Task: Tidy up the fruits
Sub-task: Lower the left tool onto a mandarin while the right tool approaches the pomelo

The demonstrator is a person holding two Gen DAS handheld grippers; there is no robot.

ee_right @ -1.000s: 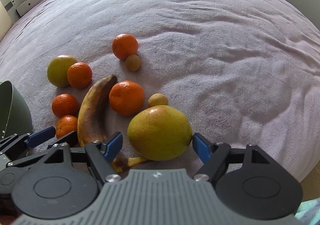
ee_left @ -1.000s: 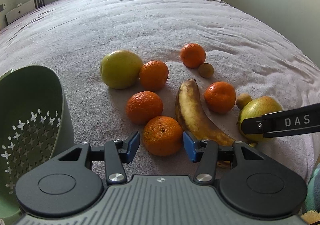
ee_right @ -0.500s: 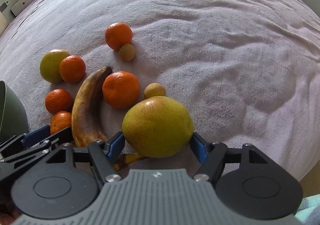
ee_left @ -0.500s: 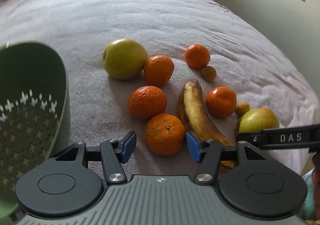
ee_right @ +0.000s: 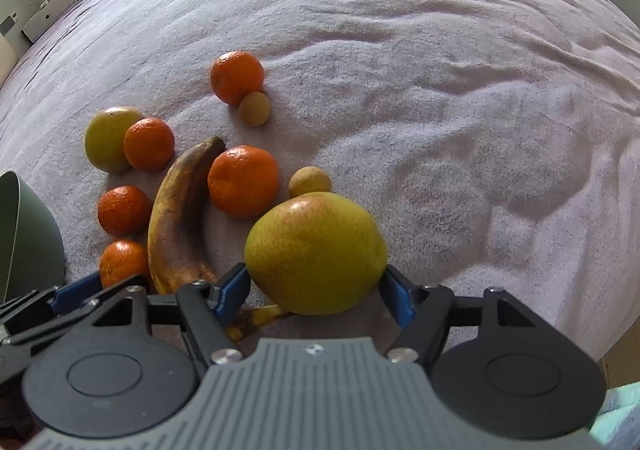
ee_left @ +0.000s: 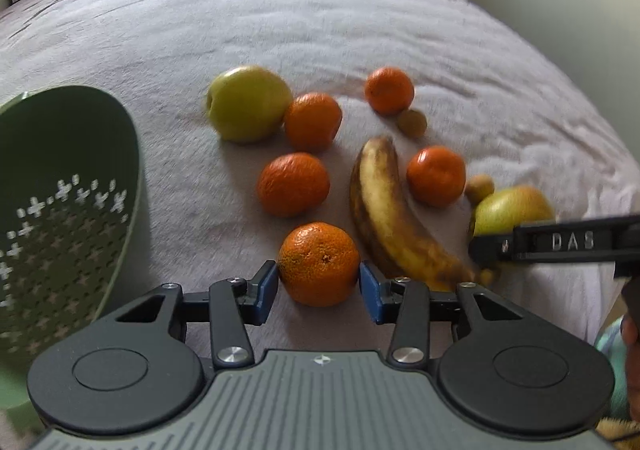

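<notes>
The left gripper (ee_left: 319, 282) is clamping the nearest mandarin (ee_left: 319, 264): its jaws have just been closing, and both blue pads are now pressing against the fruit's dimpled, glossy orange skin. The mandarin is sitting on the blanket (ee_left: 320, 29), a pale lilac fleece with a soft, rumpled nap.

Taking the banana (ee_left: 384, 209) as the landmark: it is lying long and curved, its peel yellow but heavily browned and speckled. The gripped mandarin is lying just to its left, near the stem end. Three more round mandarins are lying further along on its left and right sides, and a fifth is sitting beyond its tip beside a small, matt tan fruit. A smooth yellow-green apple (ee_left: 248, 103) is resting far left of the tip, touching one mandarin. Well to the banana's left, a green plastic colander (ee_left: 100, 153) is standing, its wall pierced with cross-shaped holes.

The right gripper (ee_right: 316, 292) is squeezing a large pear-like fruit (ee_right: 316, 252), smooth, finely speckled, yellow-green with a reddish blush, just right of the banana's stem end; both blue pads are bearing on its flanks. A second small tan fruit (ee_right: 309, 181) is sitting just behind it.
</notes>
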